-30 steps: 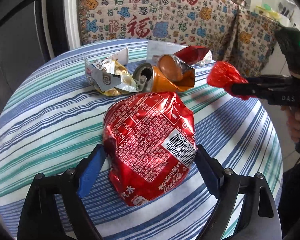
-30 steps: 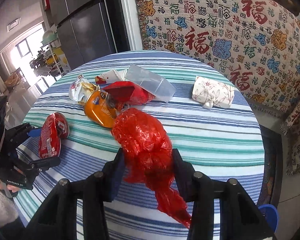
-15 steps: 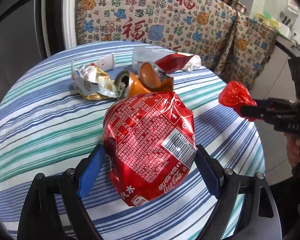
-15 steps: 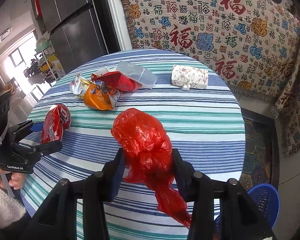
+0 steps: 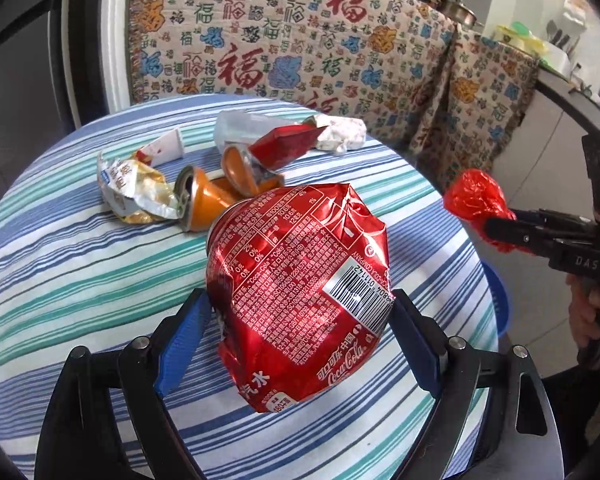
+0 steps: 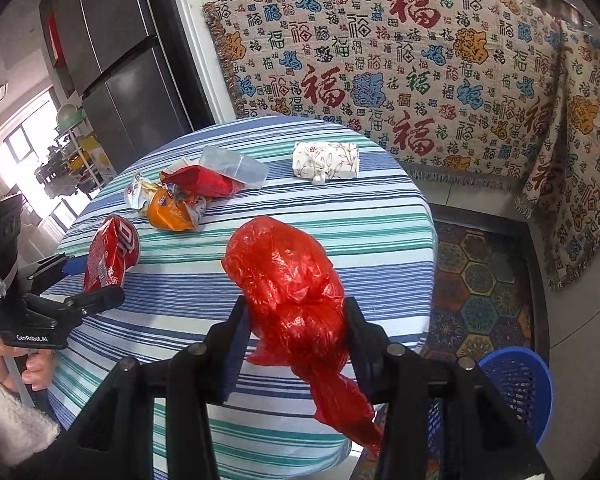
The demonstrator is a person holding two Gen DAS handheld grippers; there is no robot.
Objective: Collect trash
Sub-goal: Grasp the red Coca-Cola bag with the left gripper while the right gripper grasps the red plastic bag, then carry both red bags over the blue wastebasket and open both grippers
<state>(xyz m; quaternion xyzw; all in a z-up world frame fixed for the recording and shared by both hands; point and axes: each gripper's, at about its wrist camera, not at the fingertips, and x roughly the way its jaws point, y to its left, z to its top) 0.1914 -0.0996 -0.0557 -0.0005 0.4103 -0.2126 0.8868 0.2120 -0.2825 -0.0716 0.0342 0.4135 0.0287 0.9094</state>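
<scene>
My left gripper (image 5: 296, 332) is shut on a crushed red Coca-Cola can (image 5: 300, 272) and holds it above the striped round table (image 5: 60, 272). It also shows in the right wrist view (image 6: 108, 256). My right gripper (image 6: 294, 328) is shut on a knotted red plastic bag (image 6: 288, 280), held past the table's right edge; it shows in the left wrist view (image 5: 476, 204). A blue trash basket (image 6: 516, 384) stands on the floor below right. More trash lies on the table: a crushed orange can (image 5: 208, 200), a silver-gold wrapper (image 5: 136, 192), a red packet (image 5: 284, 144).
A clear plastic bag (image 6: 236, 168) and a white floral tissue pack (image 6: 326, 160) lie toward the table's far side. A patterned cloth (image 6: 400, 60) covers furniture behind. A dark fridge (image 6: 112, 60) stands at the left. A patterned rug (image 6: 480, 280) covers the floor.
Both grippers have drawn back from the trash pile with their loads. The right gripper has moved right past the table's edge, and the blue basket has come further into view.
</scene>
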